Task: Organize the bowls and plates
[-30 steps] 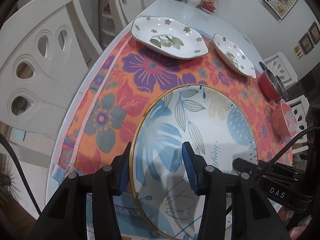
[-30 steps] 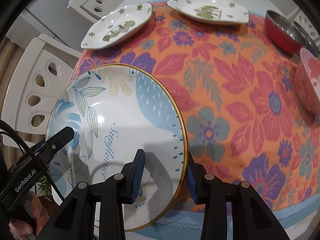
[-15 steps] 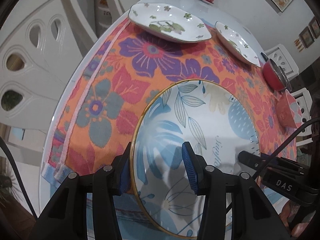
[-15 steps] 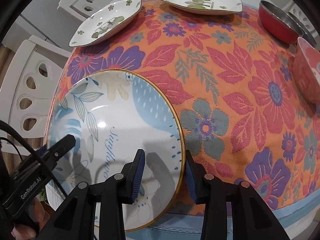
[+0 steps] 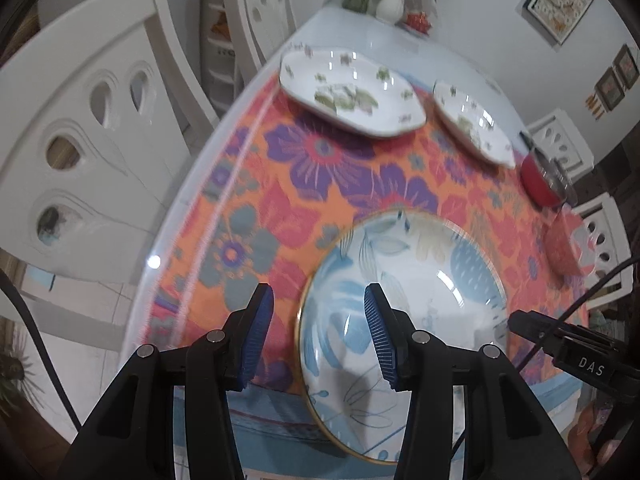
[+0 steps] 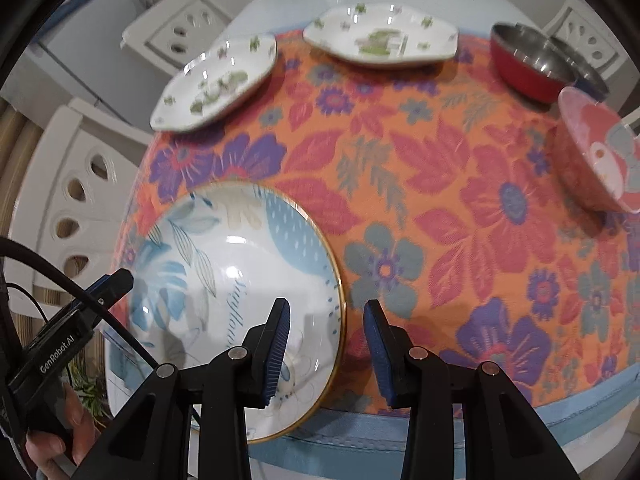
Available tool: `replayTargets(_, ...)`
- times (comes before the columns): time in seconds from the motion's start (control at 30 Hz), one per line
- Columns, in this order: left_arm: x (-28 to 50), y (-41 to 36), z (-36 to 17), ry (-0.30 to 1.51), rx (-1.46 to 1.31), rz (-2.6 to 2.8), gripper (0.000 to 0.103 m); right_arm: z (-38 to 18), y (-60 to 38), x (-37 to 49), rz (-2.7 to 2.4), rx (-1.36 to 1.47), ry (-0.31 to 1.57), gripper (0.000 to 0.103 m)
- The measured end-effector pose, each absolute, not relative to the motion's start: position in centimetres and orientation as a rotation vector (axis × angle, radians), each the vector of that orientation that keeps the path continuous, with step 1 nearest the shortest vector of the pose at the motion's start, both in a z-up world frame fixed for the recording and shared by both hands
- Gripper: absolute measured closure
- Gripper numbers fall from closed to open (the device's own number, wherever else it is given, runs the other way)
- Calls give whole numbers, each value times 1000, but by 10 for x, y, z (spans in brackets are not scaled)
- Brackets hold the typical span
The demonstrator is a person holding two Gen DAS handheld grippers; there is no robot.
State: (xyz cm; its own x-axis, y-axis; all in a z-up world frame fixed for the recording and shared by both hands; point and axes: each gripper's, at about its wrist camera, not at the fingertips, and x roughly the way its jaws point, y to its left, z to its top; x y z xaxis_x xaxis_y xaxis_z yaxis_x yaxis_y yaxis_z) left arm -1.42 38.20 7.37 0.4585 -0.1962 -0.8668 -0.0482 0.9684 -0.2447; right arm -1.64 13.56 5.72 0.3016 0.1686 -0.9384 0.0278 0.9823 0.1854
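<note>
A round plate point(image 5: 420, 280) with blue leaves and a gold rim lies on the floral cloth at the table's near edge, overhanging it slightly. My left gripper point(image 5: 318, 332) hangs open above its left rim, one finger on each side and neither pad touching. My right gripper point(image 6: 326, 344) hangs open in the same way above the right rim of the plate point(image 6: 224, 264). Two white plates with green flowers point(image 6: 216, 84) point(image 6: 380, 40) sit at the far side. A red metal bowl point(image 6: 528, 64) and a pink bowl point(image 6: 596, 156) stand at the right.
White chairs point(image 5: 80, 128) surround the table on the left and far right. A vase of flowers point(image 5: 390, 4) stands at the table's far end. The floral cloth point(image 6: 460, 208) lies bare between the blue plate and the bowls.
Both grippers have lifted away from the blue plate, which now looks smaller and lies lower between the fingers. The gap between each pair of fingers looks the same. The plate has stayed on the cloth.
</note>
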Motion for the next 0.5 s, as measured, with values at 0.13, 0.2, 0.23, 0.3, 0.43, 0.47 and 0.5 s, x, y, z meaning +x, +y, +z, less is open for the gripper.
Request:
replayTargets(0.13, -8, 386, 101, 1030, -256, -102, 58, 91, 135, -15, 103, 170, 1181, 66)
replayTargets(0.2, -3, 386, 119, 986, -255, -113, 58, 108, 136, -13, 113, 167, 1138, 66)
replayTargets(0.23, 0, 385, 126, 968, -253, -117, 58, 115, 137, -12, 116, 162, 1120, 66)
replayTargets(0.3, 4, 383, 137, 936, -249, -128, 58, 129, 142, -8, 125, 150, 1083, 66)
replayTargets(0.43, 14, 380, 154, 899, -249, -151, 58, 147, 148, 0, 149, 155, 1039, 66)
replayTargets(0.47, 18, 380, 157, 894, -248, -156, 57, 150, 149, 4, 154, 157, 1034, 66)
replayTargets(0.5, 21, 380, 159, 890, -246, -159, 57, 152, 150, 8, 156, 158, 1031, 66)
